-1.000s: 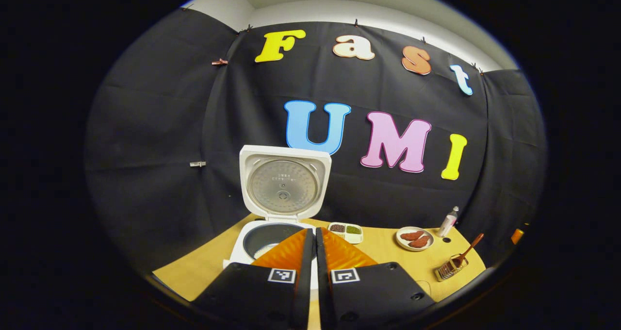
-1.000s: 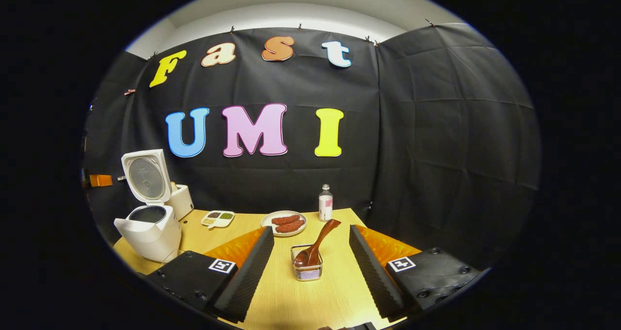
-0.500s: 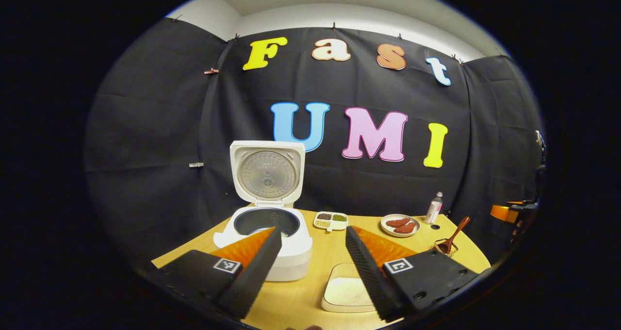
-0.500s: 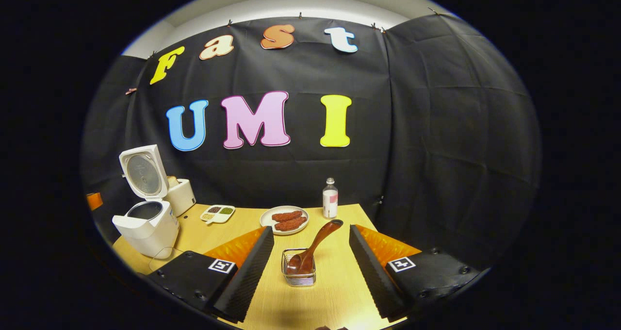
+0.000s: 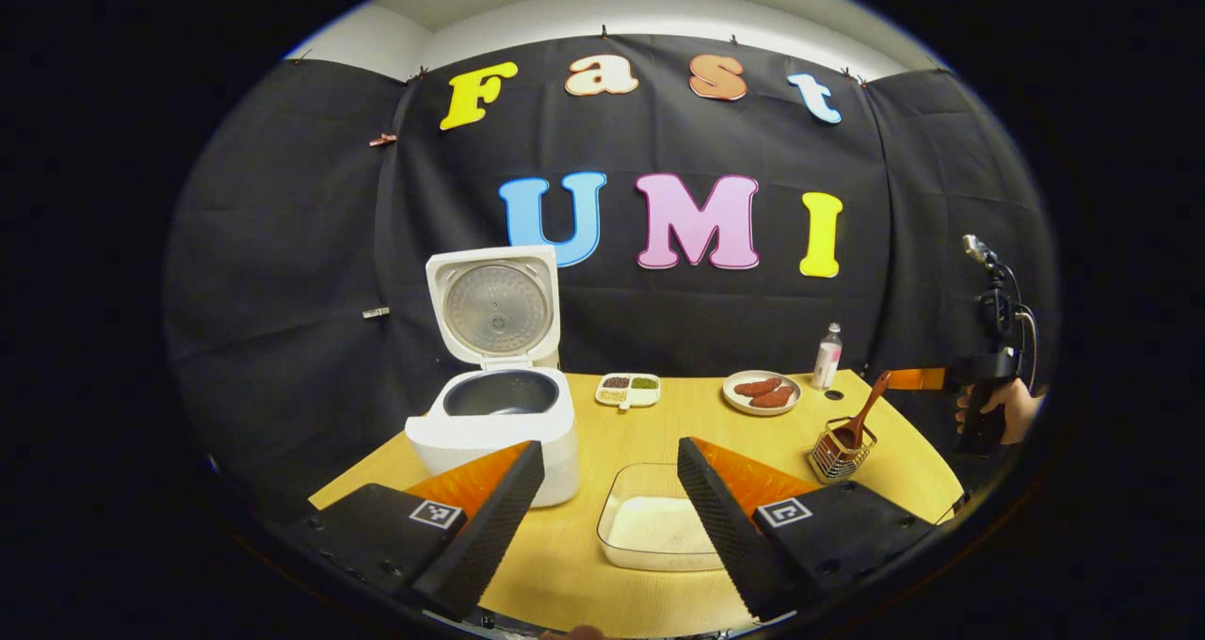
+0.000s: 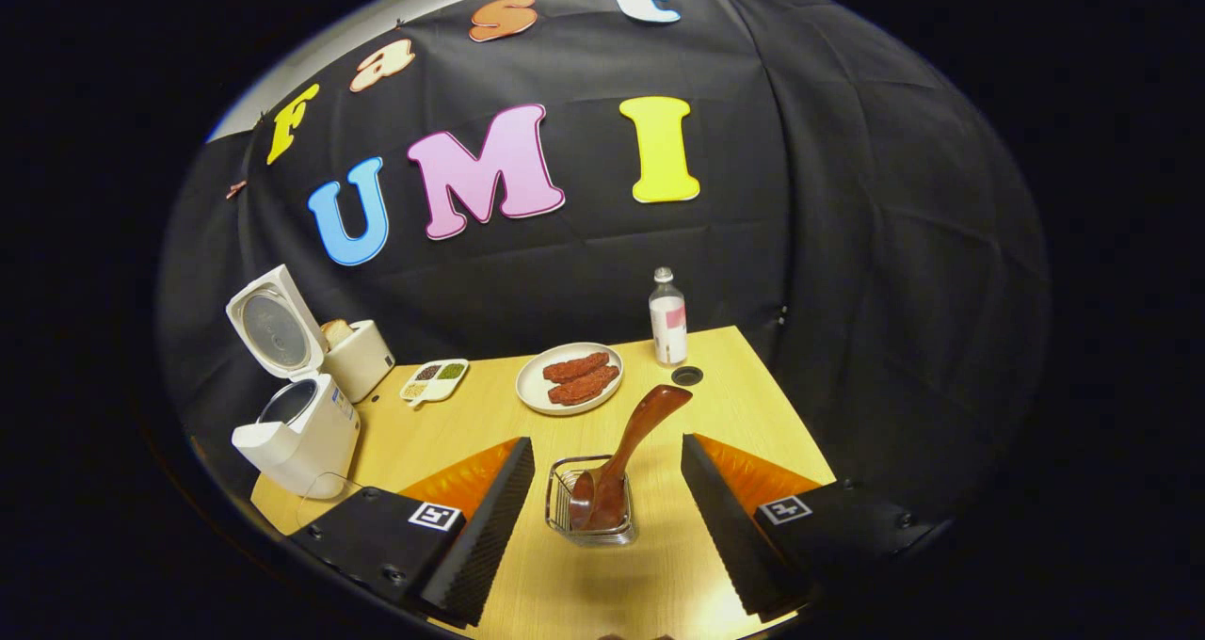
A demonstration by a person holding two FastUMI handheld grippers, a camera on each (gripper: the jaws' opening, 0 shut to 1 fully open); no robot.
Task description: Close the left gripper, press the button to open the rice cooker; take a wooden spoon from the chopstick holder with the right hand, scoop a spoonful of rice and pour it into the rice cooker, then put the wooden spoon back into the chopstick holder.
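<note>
Rice cooker (image 5: pixel 494 405) lid up at 10 o'clock; button step done. Right gripper (image 6: pixel 607 504) spread, straddling holder (image 6: pixel 593 513), wooden spoon (image 6: pixel 626 456) at 12 o'clock. Left gripper (image 5: pixel 612 508) spread, idle. Next, likely: descend, pinch handle.

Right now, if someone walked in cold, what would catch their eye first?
Likely the white rice cooker at the table's left, lid standing wide open. Next, the wooden spoon leaning out of the wire chopstick holder, between the open fingers of the right hand-held gripper. A clear tray of rice sits nearest the left hand-held gripper.
</note>
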